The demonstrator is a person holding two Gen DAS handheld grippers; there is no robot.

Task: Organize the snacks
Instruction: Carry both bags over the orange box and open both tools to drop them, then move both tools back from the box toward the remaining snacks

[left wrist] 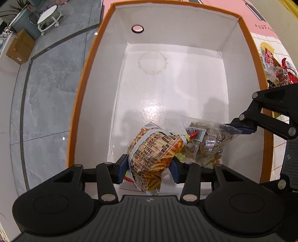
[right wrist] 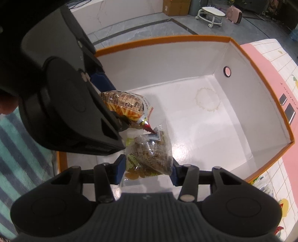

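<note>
A white box with an orange rim (left wrist: 89, 61) lies open; its floor (left wrist: 167, 89) is bare apart from a faint ring stain. My left gripper (left wrist: 148, 168) is shut on an orange fries snack bag (left wrist: 154, 154) and holds it over the box's near end. My right gripper (right wrist: 147, 172) is shut on a clear bag of brown snacks (right wrist: 150, 154), right beside the fries bag (right wrist: 126, 106). In the left wrist view the clear bag (left wrist: 206, 143) and the right gripper's blue fingers (left wrist: 244, 128) show at the right.
More snack packets (left wrist: 275, 68) lie outside the box on the tiled tablecloth to the right. A pink sheet (right wrist: 270, 74) lies beyond the box. Grey floor, a cardboard carton (left wrist: 20, 46) and a white stool (left wrist: 49, 17) are off the table's left.
</note>
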